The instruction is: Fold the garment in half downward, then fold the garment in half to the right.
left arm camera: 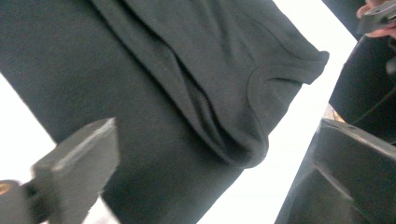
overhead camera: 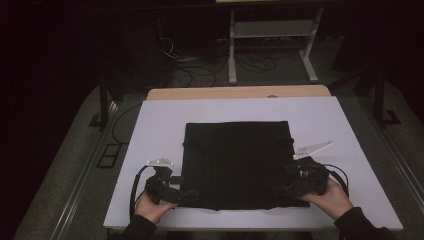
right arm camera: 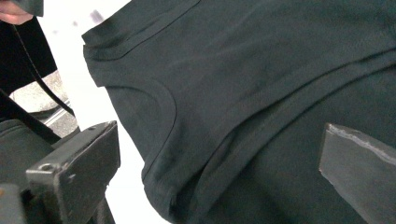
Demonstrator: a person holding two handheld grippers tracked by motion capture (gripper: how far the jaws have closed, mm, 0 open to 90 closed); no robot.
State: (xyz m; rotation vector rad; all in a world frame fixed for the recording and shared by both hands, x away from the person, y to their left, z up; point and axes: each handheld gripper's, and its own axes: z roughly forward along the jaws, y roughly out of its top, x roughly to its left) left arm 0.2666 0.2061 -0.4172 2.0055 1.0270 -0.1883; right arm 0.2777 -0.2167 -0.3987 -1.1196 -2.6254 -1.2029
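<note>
A black garment (overhead camera: 235, 162) lies folded into a flat square on the white board (overhead camera: 160, 120). My left gripper (overhead camera: 182, 195) hovers at its near left corner with the jaws wide apart and nothing pinched. In the left gripper view the dark cloth (left arm camera: 187, 93) with its seams and curved hem spreads between and beyond the two jaws. My right gripper (overhead camera: 280, 191) rests at the near right corner, open too. The right gripper view looks down on the cloth (right arm camera: 261, 93) with its neckline seam, and the pads stand clear of it.
The board sits on a wooden table (overhead camera: 240, 92) whose far edge peeks out behind it. A metal stand (overhead camera: 272, 45) and loose cables (overhead camera: 200, 70) lie on the dark floor beyond. Bare white board surrounds the garment on every side.
</note>
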